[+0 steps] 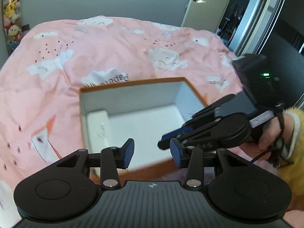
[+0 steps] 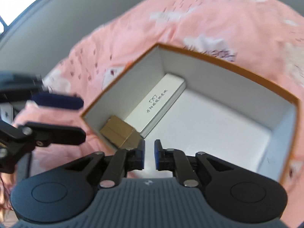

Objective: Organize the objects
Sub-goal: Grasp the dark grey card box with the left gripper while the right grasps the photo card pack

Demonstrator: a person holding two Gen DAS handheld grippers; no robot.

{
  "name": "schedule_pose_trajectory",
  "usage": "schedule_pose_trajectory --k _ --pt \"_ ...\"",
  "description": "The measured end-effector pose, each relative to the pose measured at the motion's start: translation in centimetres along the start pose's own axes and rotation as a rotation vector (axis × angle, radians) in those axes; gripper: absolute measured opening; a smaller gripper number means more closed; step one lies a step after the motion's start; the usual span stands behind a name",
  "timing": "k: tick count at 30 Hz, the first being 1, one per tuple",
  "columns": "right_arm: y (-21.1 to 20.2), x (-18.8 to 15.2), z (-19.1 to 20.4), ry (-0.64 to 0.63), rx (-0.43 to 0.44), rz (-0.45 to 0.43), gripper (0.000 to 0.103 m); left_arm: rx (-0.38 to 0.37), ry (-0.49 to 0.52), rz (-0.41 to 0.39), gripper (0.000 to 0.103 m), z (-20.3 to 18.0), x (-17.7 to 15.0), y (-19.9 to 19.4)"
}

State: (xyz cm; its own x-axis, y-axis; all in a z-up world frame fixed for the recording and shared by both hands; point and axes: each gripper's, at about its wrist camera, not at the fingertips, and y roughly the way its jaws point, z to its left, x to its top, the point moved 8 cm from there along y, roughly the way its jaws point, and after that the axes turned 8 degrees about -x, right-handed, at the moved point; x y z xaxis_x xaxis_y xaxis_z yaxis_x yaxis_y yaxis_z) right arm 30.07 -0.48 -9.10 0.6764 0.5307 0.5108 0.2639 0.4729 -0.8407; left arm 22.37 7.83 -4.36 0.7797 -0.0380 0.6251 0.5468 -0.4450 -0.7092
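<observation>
Left claw (image 1: 152, 153) open and empty at box rim, right claw (image 2: 149, 156) nearly closed, gripping nothing, over open box (image 2: 237, 67) on pink bed (image 1: 114, 47), inside along one wall a brown carton (image 2: 118, 133), beyond it a white case (image 2: 155, 104)

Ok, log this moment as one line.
left tool open, empty | right tool nearly closed, empty | orange box on pink duvet: white case, brown carton

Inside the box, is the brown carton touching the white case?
Touching. In the right wrist view, the brown carton butts against the white case with no gap.
</observation>
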Motion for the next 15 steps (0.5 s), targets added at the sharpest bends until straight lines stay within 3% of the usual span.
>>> schedule_pose_trajectory --k 7,9,12,15 --pt "-6.4 -7.1 -0.5 0.15 -0.061 -0.137 0.016 -0.033 -0.177 0.044 0.05 -2.8 -5.8 -0.1" --pt "-7.5 -9.8 -0.5 0.188 -0.068 -0.139 0.017 -0.038 -0.252 0.057 0.053 -2.9 -7.5 0.1" --pt "-8.1 -12.9 -0.3 0.23 -0.079 -0.128 0.033 -0.019 -0.364 0.089 0.059 -2.2 -9.8 0.8" --pt "-7.4 -15.2 -0.5 0.263 -0.105 -0.083 0.034 0.016 -0.397 0.137 0.063 -1.9 -11.7 1.6"
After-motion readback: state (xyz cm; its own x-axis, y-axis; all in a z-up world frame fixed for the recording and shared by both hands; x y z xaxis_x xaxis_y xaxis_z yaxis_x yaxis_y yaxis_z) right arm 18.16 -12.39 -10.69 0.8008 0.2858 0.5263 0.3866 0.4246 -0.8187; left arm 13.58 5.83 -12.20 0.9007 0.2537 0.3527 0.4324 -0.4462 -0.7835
